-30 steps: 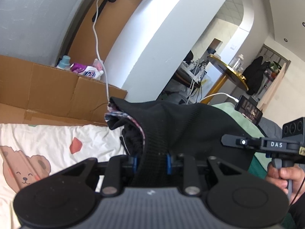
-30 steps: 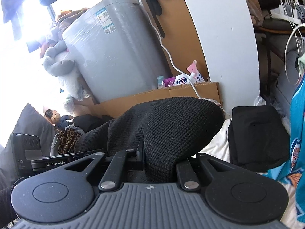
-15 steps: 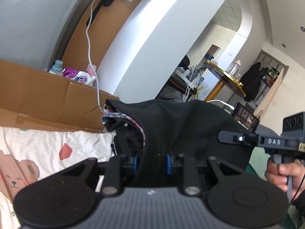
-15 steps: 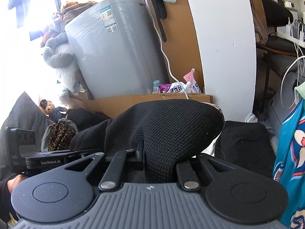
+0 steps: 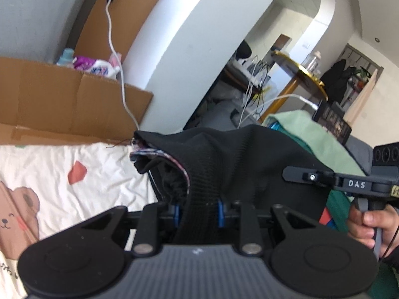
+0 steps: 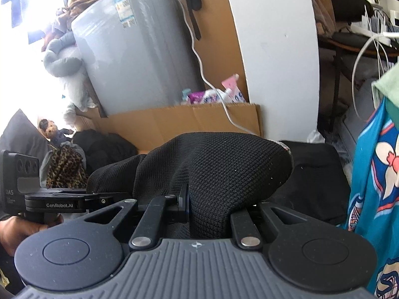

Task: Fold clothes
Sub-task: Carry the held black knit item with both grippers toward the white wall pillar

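A black knit garment (image 5: 239, 164) is held up between the two tongs, above a white bed sheet (image 5: 49, 172) printed with a bear; in the left wrist view its ribbed band is pinched between the blue pads of the left tongs (image 5: 198, 210), which are pressed onto the cloth; from there the fabric rises and spreads forward and to the right, towards the right tongs (image 5: 311, 176), seen at the right edge in a person's hand (image 5: 371, 226); a patterned inner lining is shown at the garment's open edge on the left.

In the right wrist view the same garment (image 6: 214, 172) is draped over and in front of the right tongs (image 6: 212, 209), whose jaws are nearly closed on the waffle-textured cloth; the right finger is hidden beneath the fabric; the cloth stretches leftwards to the left tongs (image 6: 104, 200), held by the other hand (image 6: 22, 229).

Behind the garment a cardboard box (image 6: 184, 122), a grey cylindrical appliance (image 6: 139, 49) and a white cable (image 6: 199, 67) are seen; a folded black item (image 6: 316, 174) lies on the bed just right of the held garment; a teal printed cloth (image 6: 374, 182) hangs at the right edge.
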Action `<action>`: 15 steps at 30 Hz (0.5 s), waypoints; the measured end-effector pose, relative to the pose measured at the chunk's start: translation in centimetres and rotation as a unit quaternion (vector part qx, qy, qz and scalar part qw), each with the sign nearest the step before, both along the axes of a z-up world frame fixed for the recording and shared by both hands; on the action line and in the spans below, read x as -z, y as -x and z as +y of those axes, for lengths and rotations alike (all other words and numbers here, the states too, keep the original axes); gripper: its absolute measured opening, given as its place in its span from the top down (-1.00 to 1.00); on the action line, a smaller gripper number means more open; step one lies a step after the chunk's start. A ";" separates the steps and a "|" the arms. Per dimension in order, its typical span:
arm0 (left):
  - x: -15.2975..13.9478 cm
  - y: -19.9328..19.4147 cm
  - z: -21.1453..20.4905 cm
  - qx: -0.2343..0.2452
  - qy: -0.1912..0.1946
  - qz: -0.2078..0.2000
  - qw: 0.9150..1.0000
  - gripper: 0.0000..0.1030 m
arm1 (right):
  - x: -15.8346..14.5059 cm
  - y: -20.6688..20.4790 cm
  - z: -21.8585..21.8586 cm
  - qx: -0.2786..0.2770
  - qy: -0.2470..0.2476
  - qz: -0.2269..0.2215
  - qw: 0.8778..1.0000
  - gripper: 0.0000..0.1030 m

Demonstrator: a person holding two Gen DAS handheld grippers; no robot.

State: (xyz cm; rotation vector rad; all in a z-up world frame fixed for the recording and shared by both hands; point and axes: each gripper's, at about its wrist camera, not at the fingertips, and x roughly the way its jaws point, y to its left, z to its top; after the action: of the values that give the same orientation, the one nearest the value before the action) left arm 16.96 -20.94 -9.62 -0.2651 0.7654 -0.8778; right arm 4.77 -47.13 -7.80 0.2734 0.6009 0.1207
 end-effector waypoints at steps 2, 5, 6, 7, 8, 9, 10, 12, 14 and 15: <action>0.7 -0.4 -0.8 0.002 -0.003 0.005 1.000 0.45 | 0.6 -0.5 -0.8 -0.004 0.004 0.009 1.000 0.79; 1.6 -1.3 -2.0 -0.004 0.000 0.016 1.000 0.45 | 1.1 -1.6 -2.1 -0.011 0.012 0.018 1.000 0.79; 1.8 -1.7 -2.5 -0.007 0.001 0.019 1.000 0.45 | 1.2 -2.1 -2.5 -0.015 0.017 0.020 1.000 0.79; 1.9 -2.0 -2.9 -0.011 0.003 0.021 1.000 0.46 | 1.3 -2.5 -2.9 -0.018 0.021 0.021 0.999 0.79; 2.0 -2.4 -3.4 -0.015 0.007 0.020 1.000 0.46 | 1.3 -3.1 -3.4 -0.021 0.025 0.022 0.999 0.79; 2.2 -2.8 -3.8 -0.019 0.011 0.020 1.000 0.46 | 1.4 -3.7 -3.9 -0.024 0.030 0.023 0.999 0.79; 2.3 -3.2 -4.3 -0.023 0.015 0.022 0.999 0.46 | 1.3 -4.3 -4.4 -0.028 0.036 0.024 0.999 0.79; 2.6 -4.1 -5.3 -0.028 0.021 0.026 0.999 0.46 | 1.1 -5.6 -5.5 -0.037 0.050 0.025 0.998 0.79; 2.7 -5.0 -6.7 -0.028 0.021 0.022 0.999 0.46 | 0.7 -6.6 -6.6 -0.043 0.061 0.026 0.997 0.79; 2.7 -5.4 -7.4 -0.029 0.023 0.020 0.999 0.46 | 0.5 -7.1 -7.4 -0.043 0.061 0.028 0.997 0.79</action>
State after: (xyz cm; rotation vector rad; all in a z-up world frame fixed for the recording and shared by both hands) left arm 22.31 -28.33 -12.27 -0.3449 0.7718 -0.8376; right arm 11.91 -54.52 -8.29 0.1324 0.6742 0.1592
